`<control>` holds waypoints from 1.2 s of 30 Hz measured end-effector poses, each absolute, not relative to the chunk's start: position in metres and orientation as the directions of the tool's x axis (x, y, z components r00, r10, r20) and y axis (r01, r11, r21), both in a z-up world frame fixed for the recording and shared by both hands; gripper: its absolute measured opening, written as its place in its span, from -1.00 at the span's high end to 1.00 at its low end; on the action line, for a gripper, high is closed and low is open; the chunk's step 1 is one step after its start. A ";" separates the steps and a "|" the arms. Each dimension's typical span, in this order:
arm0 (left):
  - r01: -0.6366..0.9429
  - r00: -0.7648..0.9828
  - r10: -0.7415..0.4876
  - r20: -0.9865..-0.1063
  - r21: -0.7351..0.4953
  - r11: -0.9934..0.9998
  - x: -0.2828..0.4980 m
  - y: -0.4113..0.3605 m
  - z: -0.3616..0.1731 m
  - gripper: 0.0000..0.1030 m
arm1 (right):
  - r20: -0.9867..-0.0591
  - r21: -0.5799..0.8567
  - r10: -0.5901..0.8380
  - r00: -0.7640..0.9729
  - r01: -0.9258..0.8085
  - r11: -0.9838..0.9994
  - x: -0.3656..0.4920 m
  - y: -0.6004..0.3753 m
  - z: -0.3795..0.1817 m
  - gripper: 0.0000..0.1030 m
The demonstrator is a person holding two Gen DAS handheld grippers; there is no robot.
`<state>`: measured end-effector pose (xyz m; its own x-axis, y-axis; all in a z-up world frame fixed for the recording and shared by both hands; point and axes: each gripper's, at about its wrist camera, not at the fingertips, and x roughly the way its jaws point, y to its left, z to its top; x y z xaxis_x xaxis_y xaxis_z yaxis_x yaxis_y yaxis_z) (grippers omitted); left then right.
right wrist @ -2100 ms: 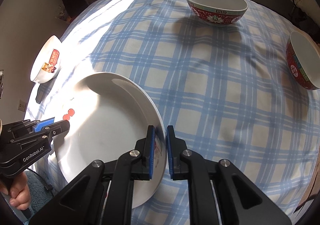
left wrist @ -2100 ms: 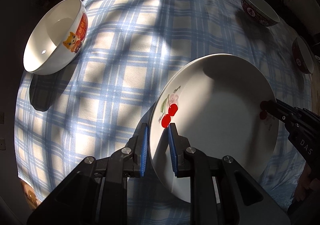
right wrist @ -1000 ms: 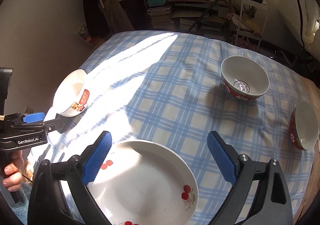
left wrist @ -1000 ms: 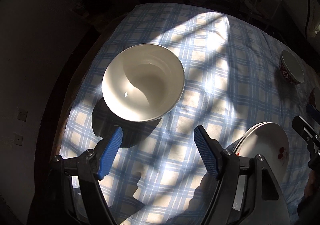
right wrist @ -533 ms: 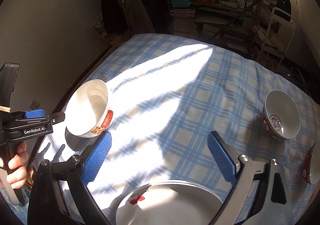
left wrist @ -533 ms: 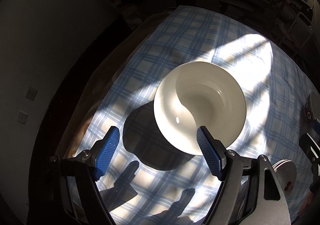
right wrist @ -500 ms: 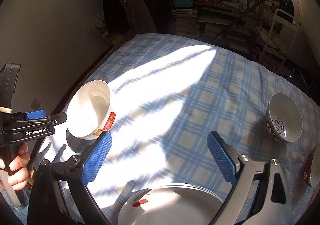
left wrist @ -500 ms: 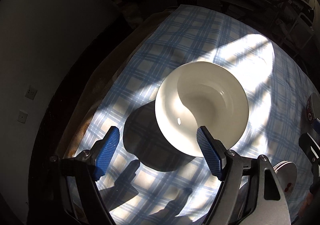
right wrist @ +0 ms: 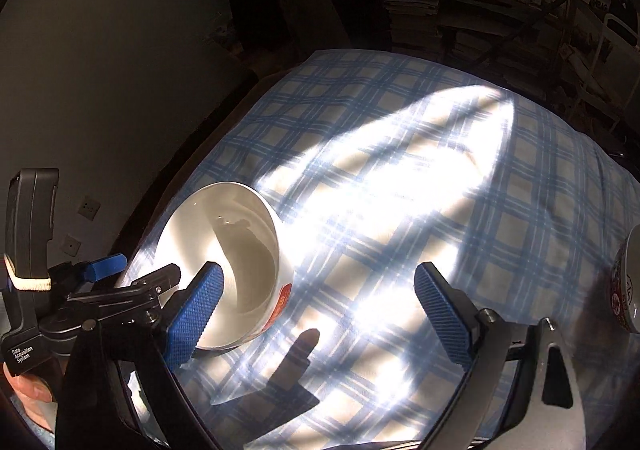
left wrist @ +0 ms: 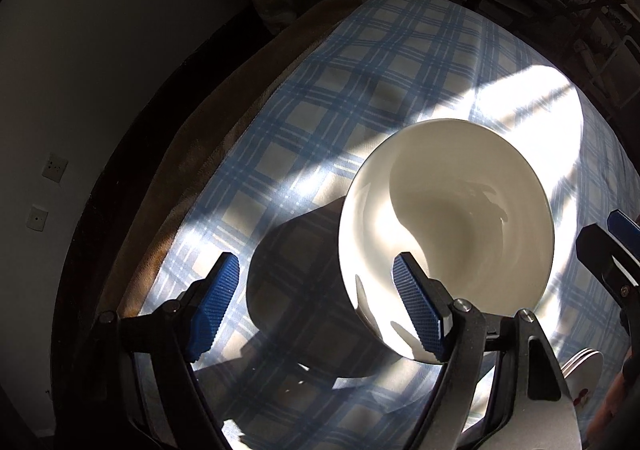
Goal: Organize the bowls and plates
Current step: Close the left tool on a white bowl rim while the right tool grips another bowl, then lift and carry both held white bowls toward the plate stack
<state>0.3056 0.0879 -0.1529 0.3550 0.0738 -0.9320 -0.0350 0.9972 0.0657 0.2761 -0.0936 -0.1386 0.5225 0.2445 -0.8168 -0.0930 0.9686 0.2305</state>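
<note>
I've got the left gripper (left wrist: 316,304) with jaws spread wide and nothing clamped, hanging over the white bowl (left wrist: 446,234) at centre right of the left wrist view; its right blue pad overlaps the bowl's near rim in the picture, but I can't tell whether it touches. The bowl sits upright on the blue checked tablecloth (left wrist: 360,62), half in hard sun, half in its own shadow, so the inside bottom is hard to read. At lower right of that view a stack of plates (left wrist: 584,368) is cut off by the frame edge and by the gripper body; only a sliver with a red mark shows. The right gripper (right wrist: 316,308) is also released, jaws far apart over bare cloth in the lower middle of the right wrist view. In that view, at lower left, its left pad covers part of the same bowl, whose orange side print is mostly hidden. A red-patterned bowl (right wrist: 626,286) is clipped at the right edge. My hand (right wrist: 28,390) is barely visible in the lower left corner, dark and cropped. The background shelves are too dim to make out.
</note>
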 end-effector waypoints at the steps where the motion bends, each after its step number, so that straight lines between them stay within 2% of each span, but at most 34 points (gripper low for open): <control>1: -0.037 0.351 0.075 -0.933 0.066 0.997 0.307 0.089 -0.155 -0.52 | -0.820 0.230 0.245 0.518 -0.095 0.969 0.280 -0.090 -0.140 -0.92; 8: -0.021 0.345 0.074 -0.936 0.071 0.997 0.312 0.087 -0.166 -0.50 | -0.846 0.260 0.273 0.459 -0.091 0.961 0.298 -0.078 -0.159 -0.54; 10: -0.027 0.338 0.089 -0.937 0.085 0.996 0.314 0.087 -0.169 -0.32 | -0.852 0.279 0.286 0.438 -0.082 0.957 0.302 -0.077 -0.165 -0.43; 13: -0.041 0.318 0.079 -0.945 0.070 0.997 0.316 0.089 -0.176 -0.02 | -0.858 0.337 0.336 0.390 -0.067 0.939 0.306 -0.077 -0.177 -0.11; 18: -0.048 0.308 -0.015 -0.951 -0.032 0.998 0.320 0.089 -0.175 0.64 | -0.866 0.374 0.372 0.335 -0.062 0.926 0.307 -0.072 -0.189 0.63; 20: -0.053 0.309 -0.056 -0.949 -0.076 0.996 0.320 0.089 -0.173 0.76 | -0.868 0.366 0.361 0.341 -0.053 0.929 0.306 -0.070 -0.190 0.67; 24: -0.058 0.310 -0.121 -0.943 -0.146 0.988 0.318 0.096 -0.167 0.79 | -0.871 0.347 0.337 0.357 -0.039 0.937 0.301 -0.069 -0.190 0.72; 30: 0.007 0.342 -0.110 -0.933 -0.114 0.993 0.306 0.075 -0.159 0.79 | -0.882 0.297 0.284 0.377 -0.023 0.954 0.286 -0.077 -0.188 0.75; 36: 0.056 0.359 -0.163 -0.919 -0.154 0.987 0.302 0.057 -0.151 0.79 | -0.872 0.300 0.268 0.410 0.013 0.954 0.265 -0.104 -0.178 0.75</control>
